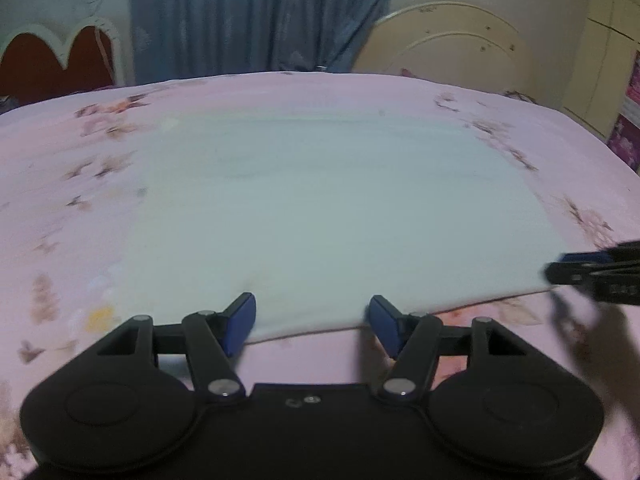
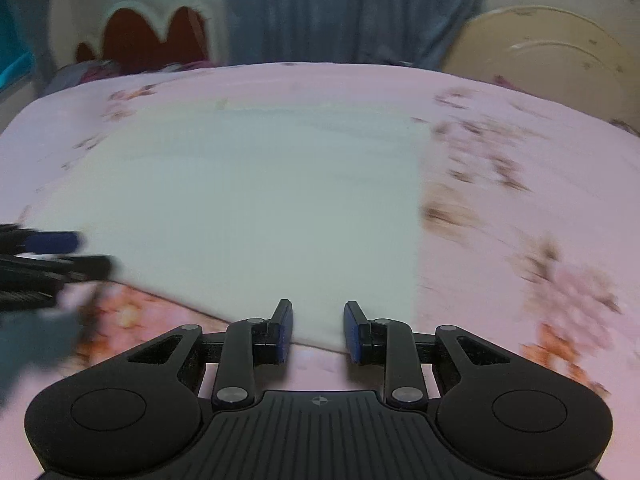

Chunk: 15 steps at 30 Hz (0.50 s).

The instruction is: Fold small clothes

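Note:
A white cloth (image 1: pixel 320 208) lies spread flat on the pink flowered bedsheet (image 1: pixel 72 208). My left gripper (image 1: pixel 312 322) stands open over the cloth's near edge, which runs flat between its blue pads (image 1: pixel 240 322) without being pinched. In the right wrist view the same cloth (image 2: pixel 248 208) fills the middle. My right gripper (image 2: pixel 319 330) hovers at the near edge close to the cloth's right corner, its jaws a narrow gap apart with flat cloth showing between them. Each gripper shows blurred in the other's view: the right gripper (image 1: pixel 560 267) at the cloth's right corner, the left gripper (image 2: pixel 80 254) at the left.
The bed's far edge meets a blue curtain (image 1: pixel 260 16). A cream headboard (image 1: pixel 452 44) stands at the back right and a red scalloped panel (image 1: pixel 56 60) at the back left. Pink sheet surrounds the cloth on all sides.

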Tool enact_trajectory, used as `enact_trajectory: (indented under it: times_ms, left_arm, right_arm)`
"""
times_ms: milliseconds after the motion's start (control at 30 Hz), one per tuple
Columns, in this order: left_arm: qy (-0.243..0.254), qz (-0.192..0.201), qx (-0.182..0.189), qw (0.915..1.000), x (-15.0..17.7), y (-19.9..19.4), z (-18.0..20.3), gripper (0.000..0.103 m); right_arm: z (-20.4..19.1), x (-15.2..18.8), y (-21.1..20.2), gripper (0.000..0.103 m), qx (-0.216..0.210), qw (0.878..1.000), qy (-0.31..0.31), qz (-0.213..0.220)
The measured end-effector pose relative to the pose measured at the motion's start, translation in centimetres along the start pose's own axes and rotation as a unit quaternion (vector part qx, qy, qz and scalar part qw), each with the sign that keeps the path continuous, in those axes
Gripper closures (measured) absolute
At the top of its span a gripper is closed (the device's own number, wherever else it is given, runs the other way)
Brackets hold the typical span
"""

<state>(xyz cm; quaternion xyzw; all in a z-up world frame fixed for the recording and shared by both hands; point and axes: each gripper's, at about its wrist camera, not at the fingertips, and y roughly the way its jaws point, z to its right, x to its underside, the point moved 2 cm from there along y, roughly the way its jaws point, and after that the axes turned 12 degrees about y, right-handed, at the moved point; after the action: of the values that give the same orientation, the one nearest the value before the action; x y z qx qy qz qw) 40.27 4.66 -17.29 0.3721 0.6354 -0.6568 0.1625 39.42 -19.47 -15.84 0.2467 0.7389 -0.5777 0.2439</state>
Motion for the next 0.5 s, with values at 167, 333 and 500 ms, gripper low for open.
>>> enact_trajectory:
  times_ms: [167,333,500]
  left_arm:
    - [-0.018,-0.002,-0.010,0.9998,0.5,-0.6,-1.5,0.041]
    - [-0.026,-0.009,-0.029,0.9992,1.3,-1.0,-2.7,0.041]
    - [-0.070,-0.017,-0.049,0.9962,2.5,-3.0,-5.4,0.042]
  right_arm:
    - [2.3,0.0,-0.4,0.076,0.012,1.000,0.022,-0.002]
    - [2.9,0.2,-0.6,0.076,0.006,1.000,0.027,-0.004]
    - [2.8,-0.2,-1.4,0.076,0.007,0.999,0.034,0.002]
